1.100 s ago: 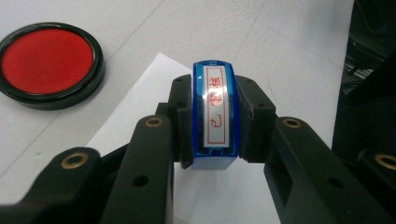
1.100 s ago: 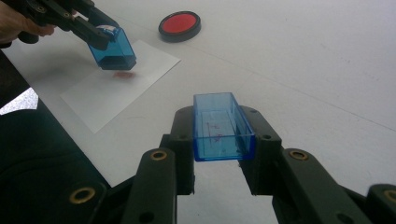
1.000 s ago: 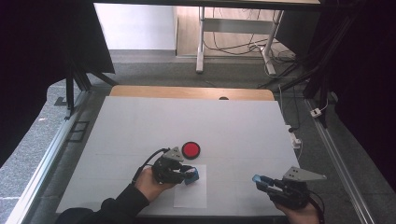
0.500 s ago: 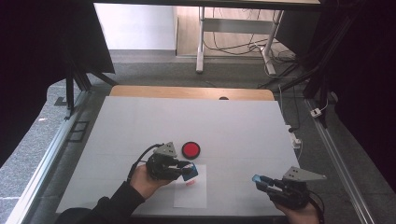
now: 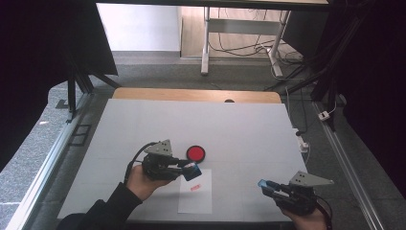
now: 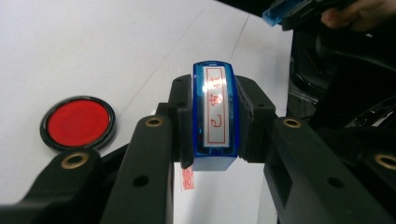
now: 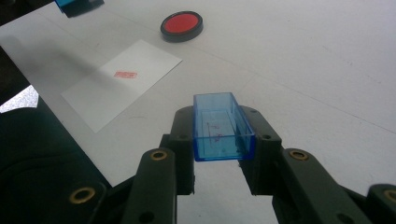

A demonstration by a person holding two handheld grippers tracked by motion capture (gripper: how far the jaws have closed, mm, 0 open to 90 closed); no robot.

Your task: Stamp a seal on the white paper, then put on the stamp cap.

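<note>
Stamping job, mid-cycle, judging by the fresh mark.

Left tool (image 5: 190, 171) clenched on blue stamp (image 6: 215, 116), pads pressing both long sides, label face with red characters turned toward its camera. Held clear above paper slip (image 5: 196, 195), off the sheet, so the print stays unsmudged. Grip on the flanks leaves the stamping face free underneath.

Red imprint (image 5: 194, 187) showing on the slip's upper part; small, rectangular, characters too fine to read. In the left gripper view, imprint (image 6: 187, 179) peeking out just below the stamp's lower edge, so the stamp probably sits almost directly over the mark.

Red ink pad (image 5: 195, 153), round, black-rimmed, lid off, lying just beyond the slip's far edge and near the left tool. Likely set there for a short trip between inking and pressing.

Right tool (image 5: 266, 186) grasping clear blue cap (image 7: 223, 127), open end toward its camera, hollow and empty, faint red traces inside. Parked well to the right of the slip, hovering low over bare tabletop (image 5: 249, 129). Probably kept out of the way but ready, mouth exposed for recapping.

Slip lying flat near the tabletop's front edge, unheld, nothing weighing it down. Risk, as a judgement: sheet could shift or lift with a sticky stamp face.

Next step likely either re-inking or bringing stamp and cap together.
</note>
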